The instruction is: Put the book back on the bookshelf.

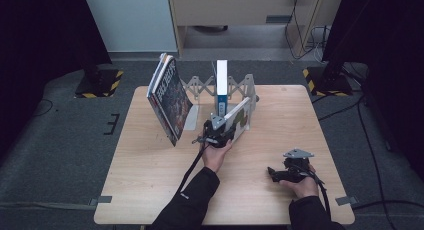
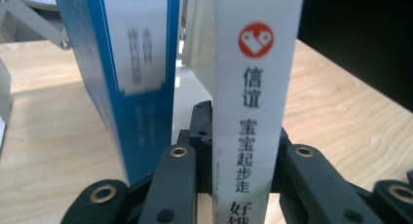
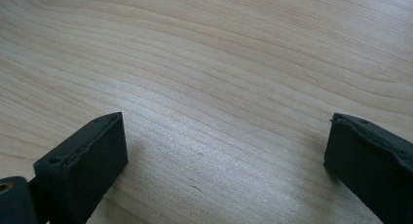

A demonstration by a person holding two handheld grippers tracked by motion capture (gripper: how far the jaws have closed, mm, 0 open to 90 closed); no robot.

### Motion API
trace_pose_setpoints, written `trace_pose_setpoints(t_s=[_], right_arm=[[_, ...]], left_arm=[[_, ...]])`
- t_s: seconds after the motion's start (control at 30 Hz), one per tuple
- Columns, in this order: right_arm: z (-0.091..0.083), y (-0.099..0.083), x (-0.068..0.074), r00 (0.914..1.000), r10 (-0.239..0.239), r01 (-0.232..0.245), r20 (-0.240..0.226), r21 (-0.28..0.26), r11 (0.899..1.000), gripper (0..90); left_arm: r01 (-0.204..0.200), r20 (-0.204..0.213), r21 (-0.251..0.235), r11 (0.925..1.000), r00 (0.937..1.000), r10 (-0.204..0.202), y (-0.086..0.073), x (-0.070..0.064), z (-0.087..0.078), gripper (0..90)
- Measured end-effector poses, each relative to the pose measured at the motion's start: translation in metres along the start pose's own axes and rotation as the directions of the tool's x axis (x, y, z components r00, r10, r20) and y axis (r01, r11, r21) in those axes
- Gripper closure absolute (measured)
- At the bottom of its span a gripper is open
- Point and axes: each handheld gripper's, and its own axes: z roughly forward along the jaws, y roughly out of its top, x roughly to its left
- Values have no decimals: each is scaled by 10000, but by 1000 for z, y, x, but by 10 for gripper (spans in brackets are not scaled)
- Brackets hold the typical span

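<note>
My left gripper point(image 1: 225, 133) is shut on a white book point(image 1: 239, 117), which tilts against the right end of a grey expanding book rack point(image 1: 200, 86). In the left gripper view the jaws clamp the white book's spine point(image 2: 253, 102), printed with a red heart logo and black characters. A blue-and-white book point(image 2: 134, 78) stands upright just left of it, seen from above as the blue-and-white book point(image 1: 221, 80). My right gripper point(image 1: 274, 174) rests low over the table at the front right, open; its black fingertips point(image 3: 92, 156) stand wide apart over bare wood.
A stack of dark-covered books point(image 1: 169, 97) leans at the rack's left end. The wooden table point(image 1: 150, 180) has bare surface at the front left and right. Black stands with yellow-striped bases point(image 1: 97, 82) sit on the floor behind the table.
</note>
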Motion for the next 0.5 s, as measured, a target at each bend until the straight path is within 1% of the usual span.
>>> trace_pose_setpoints(t_s=[0.17, 0.33, 0.5], right_arm=[[0, 0, 0, 10000, 24, -24, 9, -10, 10000, 21], [0, 0, 0, 10000, 6, -6, 2, -2, 10000, 21], [0, 0, 0, 10000, 33, -33, 30, -29, 10000, 20]], left_arm=[[-278, -46, 279, 9992, 9996, 279, -13, -3, -3, 733], [-232, -91, 542, 9983, 9997, 238, -26, -3, -4, 732], [-228, -118, 689, 9974, 9996, 237, -32, -2, -3, 730]])
